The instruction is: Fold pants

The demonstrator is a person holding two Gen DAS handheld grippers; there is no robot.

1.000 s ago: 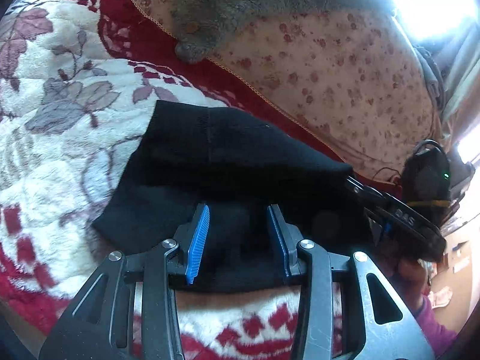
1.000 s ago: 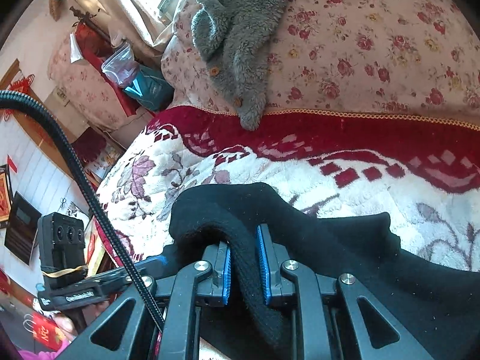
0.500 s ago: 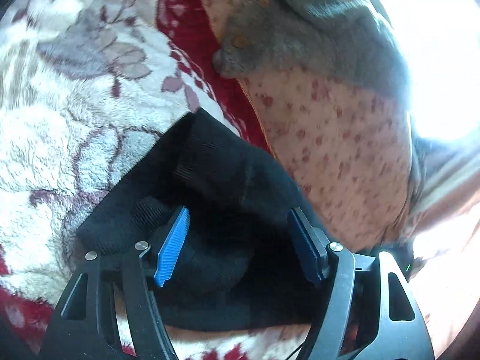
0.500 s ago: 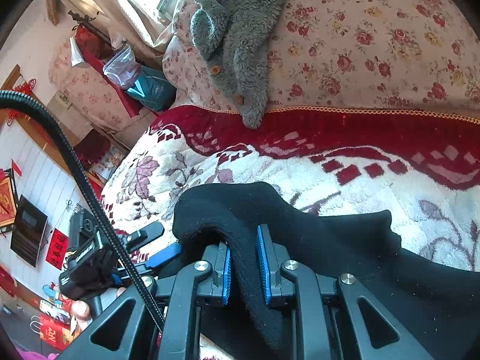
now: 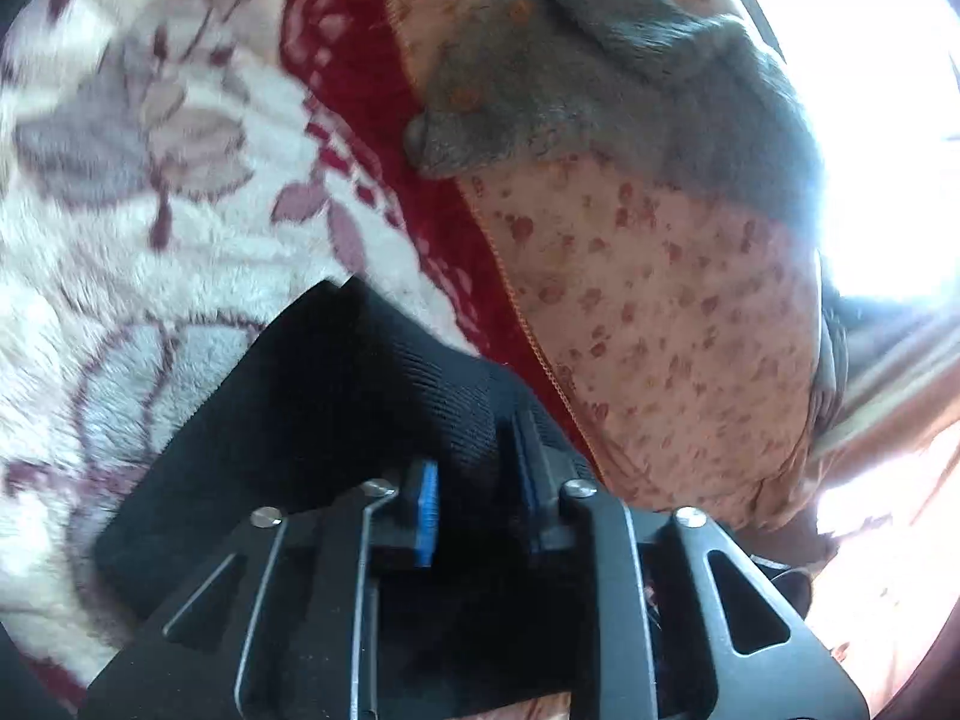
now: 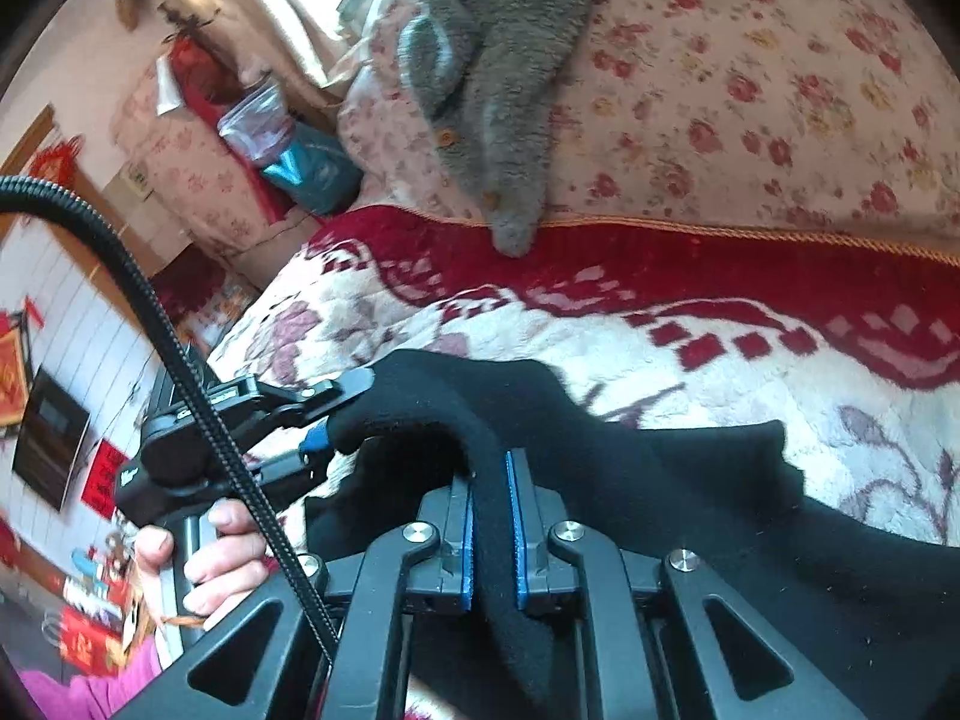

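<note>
Black pants [image 5: 336,408] lie bunched on a white and red floral blanket [image 5: 150,240]. My left gripper [image 5: 474,480] has its jaws closing, and its blue pads pinch a raised fold of the black cloth between them. In the right wrist view the left gripper [image 6: 336,414] bites the pants' left edge, held by a person's hand [image 6: 222,552]. My right gripper [image 6: 492,534] is shut on another thick fold of the pants [image 6: 660,480], which rises between its blue pads. The cloth under both grippers is hidden.
A grey fleece garment [image 6: 504,60] hangs over a flowered quilt [image 6: 750,90] beyond the blanket's [image 6: 720,372] red border. A black ribbed cable [image 6: 150,300] crosses the left of the right wrist view. Bags and cushions [image 6: 288,144] are piled at the far left.
The left gripper's jaws spread wide, then closed on a fold of the pants, as the gripper rolled and moved in. The right gripper kept its place and its hold on the cloth.
</note>
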